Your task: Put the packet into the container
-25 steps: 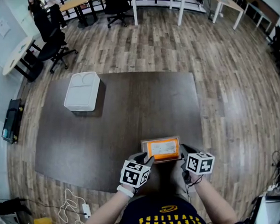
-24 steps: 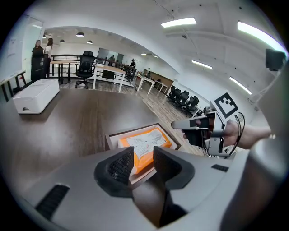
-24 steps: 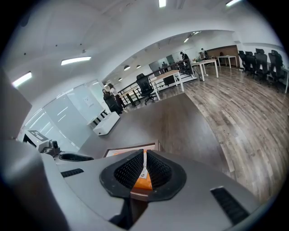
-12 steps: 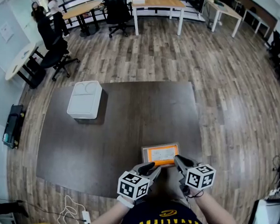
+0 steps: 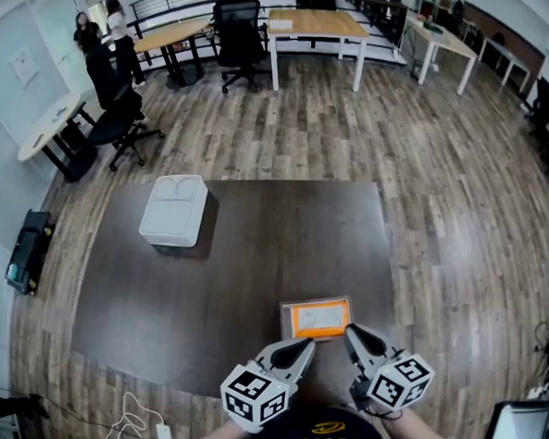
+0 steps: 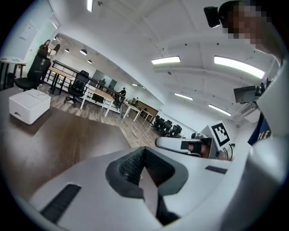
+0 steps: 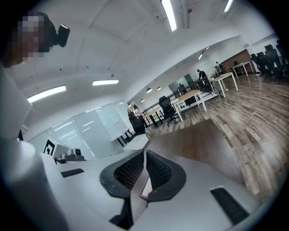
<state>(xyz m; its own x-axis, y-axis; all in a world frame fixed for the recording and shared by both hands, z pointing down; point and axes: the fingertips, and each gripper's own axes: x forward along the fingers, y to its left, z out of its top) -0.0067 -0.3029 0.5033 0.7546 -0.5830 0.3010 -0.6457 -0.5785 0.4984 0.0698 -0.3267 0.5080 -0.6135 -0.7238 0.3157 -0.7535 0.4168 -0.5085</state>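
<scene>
Packet (image 5: 317, 319), orange with a pale label, lies on the near part of the dark table (image 5: 254, 250) in the head view. It is well apart from the white container (image 5: 173, 210) at the far left. The right gripper (image 5: 349, 330) touches the packet's near right corner. The left gripper (image 5: 306, 344) sits just beside its near edge; whether it touches, I cannot tell.

Left gripper view: the jaws are closing and the ribbed pads meet along 1 seam, with nothing I can name between them. The container (image 6: 29, 104) shows far to the left across bare table.

Right gripper view: the pads are pressed together on a thin pale strip with an orange glint low in the seam, which I take for the packet's rim. The container (image 7: 137, 142) stands just above the seam, so this claw points roughly at it.

Judgement: the step in hand is securing the packet for the carry. A corner pinch on a limp packet invites sag and slip, so the right grip should be firm and the lift low and slow. The left claw holds nothing. It does best either opening to take the opposite edge, making 2 holds, or going ahead to the container. The container's top looks covered, though I cannot be sure.
</scene>
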